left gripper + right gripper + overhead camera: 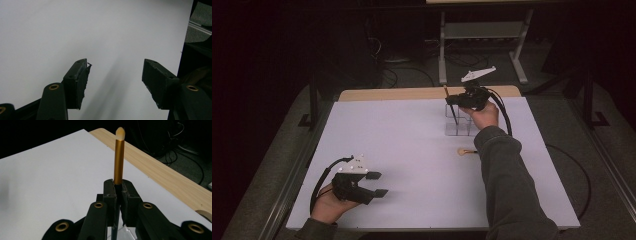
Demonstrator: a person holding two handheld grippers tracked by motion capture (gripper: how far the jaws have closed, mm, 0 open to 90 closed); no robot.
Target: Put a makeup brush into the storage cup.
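Note:
My right gripper (455, 100) is shut on a makeup brush (119, 155) with a gold ferrule and a pale tip. Its dark handle (453, 114) slants down into a clear acrylic organizer (458, 125) at the back right of the white table (412, 165). In the right gripper view the jaws (119, 192) clamp the brush just below the ferrule. A second brush (464, 151) with a tan head lies flat on the table beside the right sleeve. My left gripper (378, 184) rests open at the front left, holding nothing; its pads (80, 80) stand apart over the bare table.
A wooden strip (422, 93) runs along the table's far edge. Beyond it stand a grey metal frame (484, 35) and cables on the dark floor. The right forearm (507, 185) lies across the table's right side.

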